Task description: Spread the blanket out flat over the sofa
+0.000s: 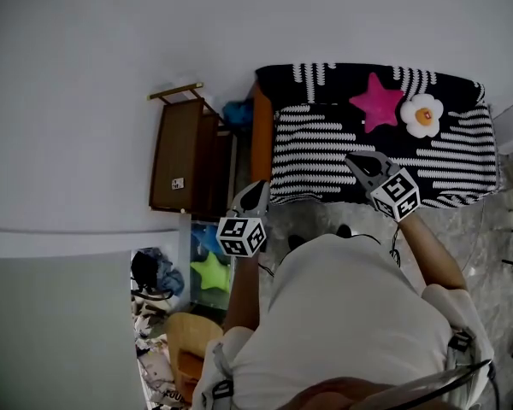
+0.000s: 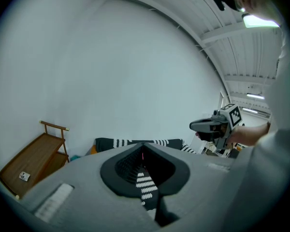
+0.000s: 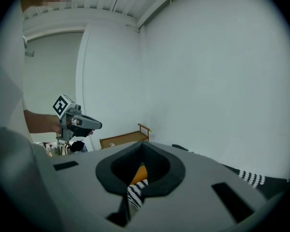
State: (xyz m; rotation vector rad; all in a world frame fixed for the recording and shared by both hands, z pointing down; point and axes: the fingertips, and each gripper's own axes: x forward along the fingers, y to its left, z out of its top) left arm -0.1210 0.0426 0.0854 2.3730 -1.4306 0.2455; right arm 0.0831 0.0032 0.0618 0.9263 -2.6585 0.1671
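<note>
- We see the blanket (image 1: 385,156), black with rows of white dashed stripes. It covers the sofa's seat and runs up over the backrest, and its front edge hangs down the front.
- It lies fairly smooth across the seat, and two folds of it are lifted. One striped fold is clamped in the closed jaws of the left gripper (image 1: 256,191) near the front corner, the other in those of the right gripper (image 1: 356,162) above the seat.
- Of the sofa (image 1: 261,131) we make out only the orange arm at the head view's left; the rest is under the blanket.
</note>
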